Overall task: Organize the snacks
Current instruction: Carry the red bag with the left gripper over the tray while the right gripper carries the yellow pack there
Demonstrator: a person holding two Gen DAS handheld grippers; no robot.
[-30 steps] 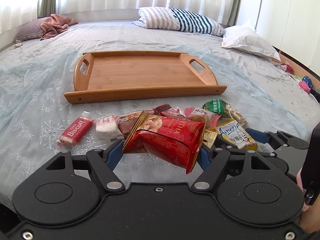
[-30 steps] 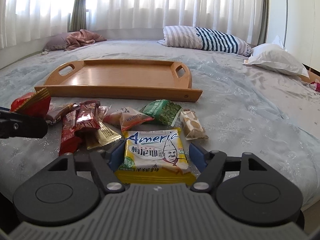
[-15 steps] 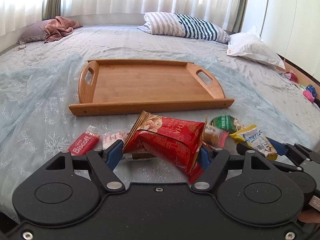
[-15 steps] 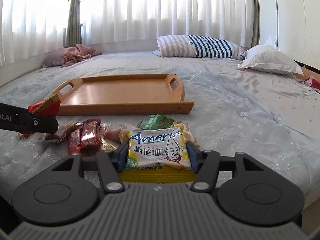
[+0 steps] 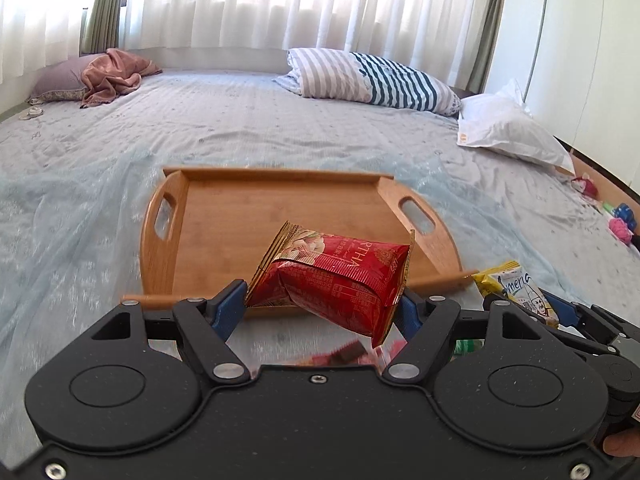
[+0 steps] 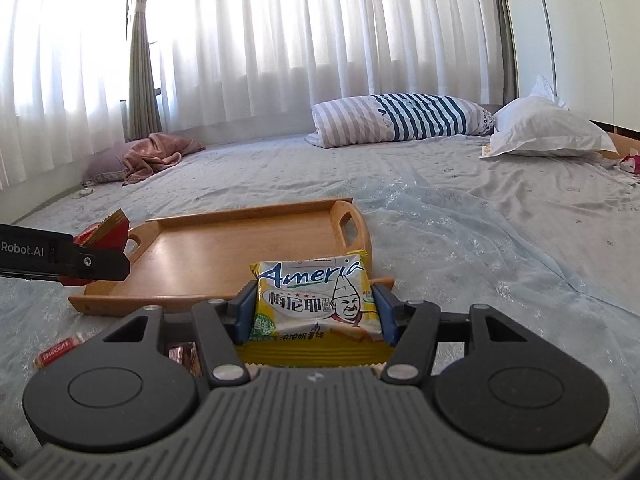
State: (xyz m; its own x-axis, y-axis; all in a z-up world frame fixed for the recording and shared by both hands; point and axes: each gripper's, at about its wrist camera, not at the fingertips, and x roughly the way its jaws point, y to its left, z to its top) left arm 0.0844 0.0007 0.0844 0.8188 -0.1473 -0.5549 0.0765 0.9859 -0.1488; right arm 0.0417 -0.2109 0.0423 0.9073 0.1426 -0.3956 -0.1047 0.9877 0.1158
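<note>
My left gripper (image 5: 320, 304) is shut on a red snack bag (image 5: 332, 276) and holds it in the air above the near edge of the wooden tray (image 5: 240, 216). My right gripper (image 6: 314, 306) is shut on a yellow "Ameria" cracker pack (image 6: 314, 300), raised in front of the tray's (image 6: 224, 252) near right corner. The left gripper with the red bag also shows in the right wrist view (image 6: 80, 260). The yellow pack shows at the right of the left wrist view (image 5: 516, 284). The tray holds nothing.
Several loose snacks lie on the bedspread below the grippers, among them a red Biscoff bar (image 6: 56, 354). A striped pillow (image 5: 372, 80) and a white pillow (image 5: 508, 132) lie at the far right. A pink cloth (image 5: 112, 74) lies at the far left.
Both grippers have lifted their packs off the snack pile and moved forward toward the tray. The snack pile has dropped below the view.
</note>
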